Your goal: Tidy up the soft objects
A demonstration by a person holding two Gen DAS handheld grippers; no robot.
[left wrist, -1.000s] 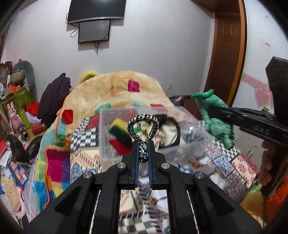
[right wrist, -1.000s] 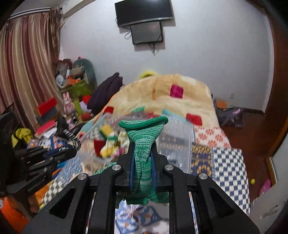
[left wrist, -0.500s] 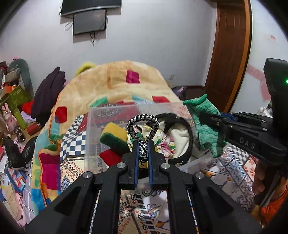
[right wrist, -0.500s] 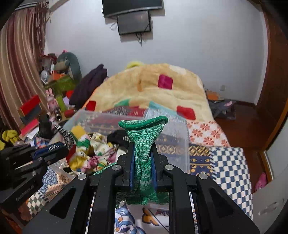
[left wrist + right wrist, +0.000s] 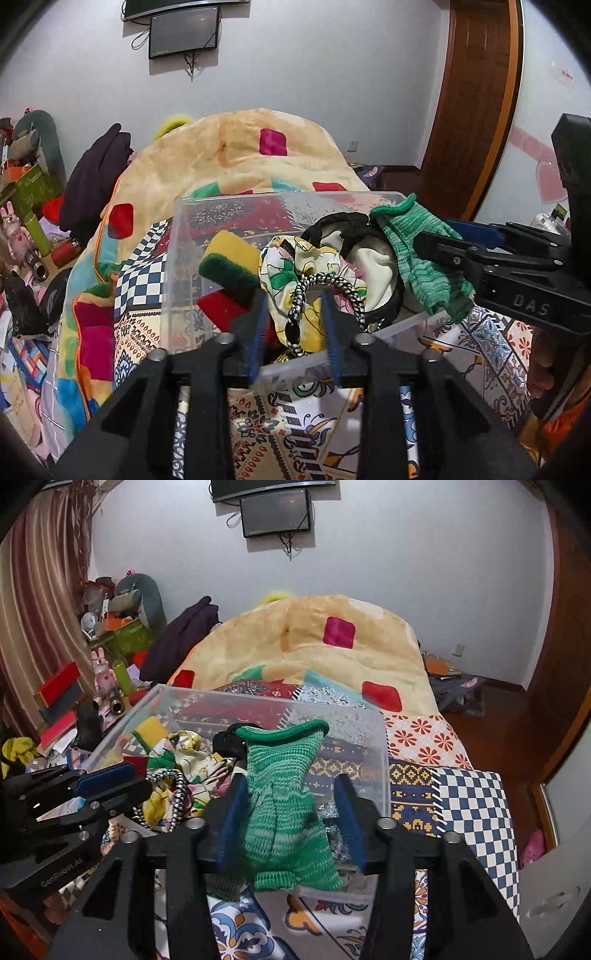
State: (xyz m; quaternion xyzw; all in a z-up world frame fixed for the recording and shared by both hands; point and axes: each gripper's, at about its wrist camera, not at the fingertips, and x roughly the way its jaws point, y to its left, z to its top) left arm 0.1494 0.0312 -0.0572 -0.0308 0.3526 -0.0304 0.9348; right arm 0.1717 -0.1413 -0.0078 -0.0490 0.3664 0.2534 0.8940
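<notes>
A clear plastic bin [image 5: 173, 258] [image 5: 369, 734] sits on the patterned bed. My left gripper [image 5: 295, 325] is open at its near rim, and a black-and-white braided cord [image 5: 325, 291] [image 5: 177, 794] lies loose between the jaws over the bin's contents. My right gripper [image 5: 291, 808] is open over the bin's right side, and a green knitted sock [image 5: 284, 812] [image 5: 421, 258] hangs between its spread jaws, touching the left pad. Inside the bin lie a yellow-green sponge [image 5: 229, 262], floral cloth [image 5: 288, 266] and a black-rimmed cap [image 5: 354, 236].
A beige blanket [image 5: 240, 155] with coloured squares rises behind the bin. Cluttered shelves and toys [image 5: 110, 635] stand on the left. A wooden door [image 5: 476, 110] is on the right. A checkered quilt [image 5: 476, 812] covers the bed's right side.
Both grippers moved forward and down to the bin, then opened. The cord and the green sock are no longer clamped and rest loosely between the spread jaws.
</notes>
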